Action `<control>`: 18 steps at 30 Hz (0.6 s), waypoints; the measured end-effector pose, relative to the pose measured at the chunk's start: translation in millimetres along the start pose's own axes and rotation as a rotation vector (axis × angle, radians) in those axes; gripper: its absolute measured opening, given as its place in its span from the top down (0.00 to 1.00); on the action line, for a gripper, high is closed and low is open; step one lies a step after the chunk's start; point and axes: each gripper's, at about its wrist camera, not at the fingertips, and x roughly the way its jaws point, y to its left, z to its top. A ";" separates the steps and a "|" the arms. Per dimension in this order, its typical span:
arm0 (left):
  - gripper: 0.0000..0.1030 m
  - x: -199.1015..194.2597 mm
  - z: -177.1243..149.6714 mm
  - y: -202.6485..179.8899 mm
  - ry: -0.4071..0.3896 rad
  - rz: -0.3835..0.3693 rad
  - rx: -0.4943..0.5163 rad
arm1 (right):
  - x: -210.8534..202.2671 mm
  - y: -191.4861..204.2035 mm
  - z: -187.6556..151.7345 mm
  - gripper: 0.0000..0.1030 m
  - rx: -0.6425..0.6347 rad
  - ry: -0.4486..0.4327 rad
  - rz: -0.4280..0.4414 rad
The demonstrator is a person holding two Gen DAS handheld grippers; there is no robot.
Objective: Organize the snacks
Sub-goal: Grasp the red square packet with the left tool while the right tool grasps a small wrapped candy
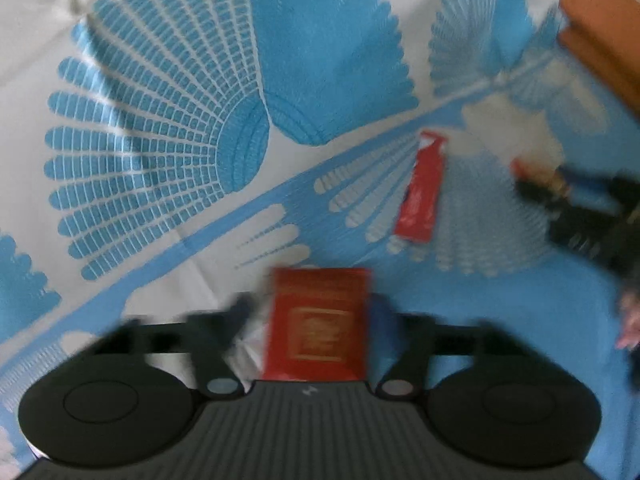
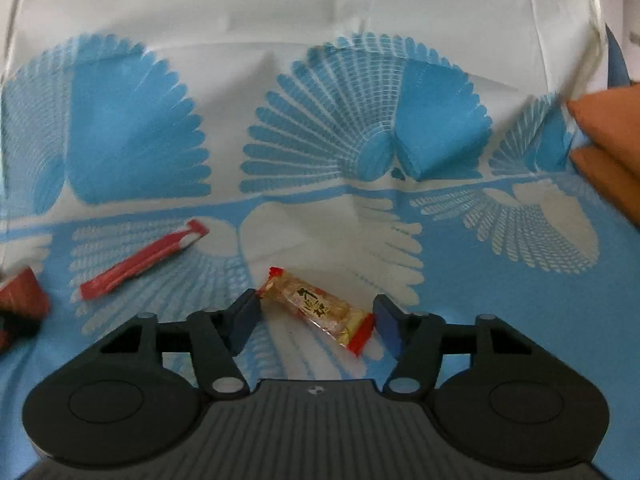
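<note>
In the left wrist view my left gripper [image 1: 310, 312] is shut on a red snack packet with gold print [image 1: 320, 324] and holds it above the cloth. A long red stick packet [image 1: 422, 188] lies on the cloth ahead to the right; it also shows in the right wrist view [image 2: 140, 262]. In the right wrist view my right gripper [image 2: 316, 320] is open around a clear gold-and-red wrapped candy bar [image 2: 316, 306] lying on the cloth between the fingers. The right gripper shows blurred in the left wrist view [image 1: 576, 200].
A white and blue fan-patterned cloth [image 2: 344, 80] covers the surface. An orange-brown box [image 2: 608, 144] stands at the right edge and also shows in the left wrist view [image 1: 600, 36]. The left gripper's red packet [image 2: 20, 292] shows at the left edge.
</note>
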 end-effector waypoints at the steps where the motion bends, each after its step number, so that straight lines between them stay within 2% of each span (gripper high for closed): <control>1: 0.51 -3.9 -0.5 1.4 0.000 0.003 -0.009 | -3.4 2.5 -0.6 0.68 -0.002 0.002 0.006; 2: 0.51 -9.8 -2.5 3.1 -0.011 0.000 -0.017 | -7.4 5.3 0.3 0.72 -0.003 0.004 0.017; 4: 0.52 -24.6 -6.5 4.3 -0.030 -0.005 -0.013 | -18.6 10.5 4.3 0.75 0.010 0.010 0.011; 6: 0.52 -42.8 -11.0 5.7 -0.049 -0.010 -0.027 | -34.5 17.2 8.3 0.77 0.012 -0.001 0.042; 7: 0.52 -53.3 -13.8 7.3 -0.053 -0.018 -0.039 | -44.2 19.7 11.0 0.99 0.021 -0.005 0.056; 10: 0.52 -93.6 -28.6 9.9 -0.072 -0.037 -0.067 | -83.8 26.3 13.4 0.99 0.088 -0.021 0.112; 18: 0.52 -214.0 -108.6 32.0 -0.082 -0.041 -0.110 | -197.3 73.1 -2.0 1.00 0.138 -0.041 0.199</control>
